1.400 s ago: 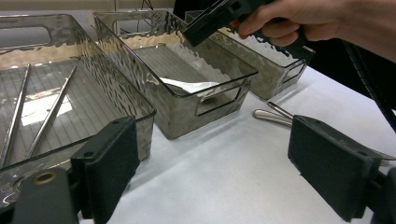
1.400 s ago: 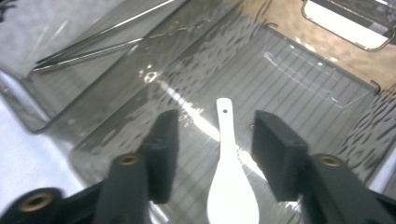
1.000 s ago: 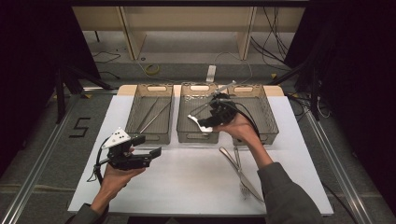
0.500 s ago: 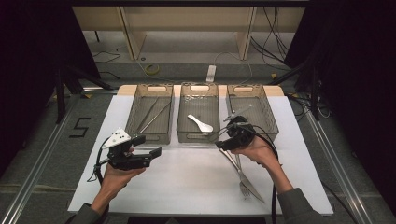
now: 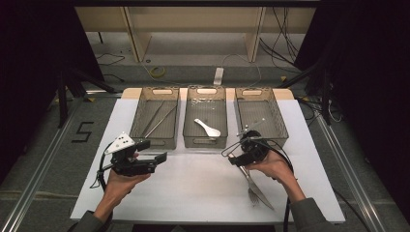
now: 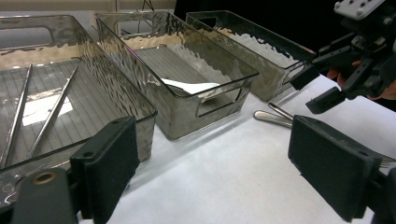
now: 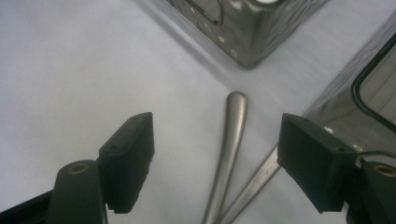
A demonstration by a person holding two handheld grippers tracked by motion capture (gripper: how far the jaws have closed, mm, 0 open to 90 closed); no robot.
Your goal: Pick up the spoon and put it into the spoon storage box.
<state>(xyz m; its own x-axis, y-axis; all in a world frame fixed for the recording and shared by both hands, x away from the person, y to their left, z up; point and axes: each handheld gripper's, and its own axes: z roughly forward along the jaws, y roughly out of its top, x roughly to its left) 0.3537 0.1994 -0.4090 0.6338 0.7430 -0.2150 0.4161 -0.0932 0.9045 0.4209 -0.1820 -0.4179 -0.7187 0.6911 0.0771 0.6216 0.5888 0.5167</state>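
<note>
The right gripper (image 5: 238,155) had just been widening its fingers (image 7: 128,161), nothing pinched, the fork (image 7: 229,144) and knife (image 5: 257,187) between them on the surface (image 5: 193,188). The left gripper (image 5: 157,152) stood wide and empty. At 12 o'clock, chopsticks (image 5: 157,118) and spoon (image 5: 207,127) were binned; the right tray (image 5: 279,128) awaited

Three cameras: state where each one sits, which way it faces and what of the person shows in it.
High view: above the person's side, facing forward and down on the table; forearms, left gripper, right gripper.
Left gripper view: along its open jaws toward three bins; the other gripper at right.
Right gripper view: down between its open jaws at two metal handles.
Shared: the white spoon in the middle bin.
</note>
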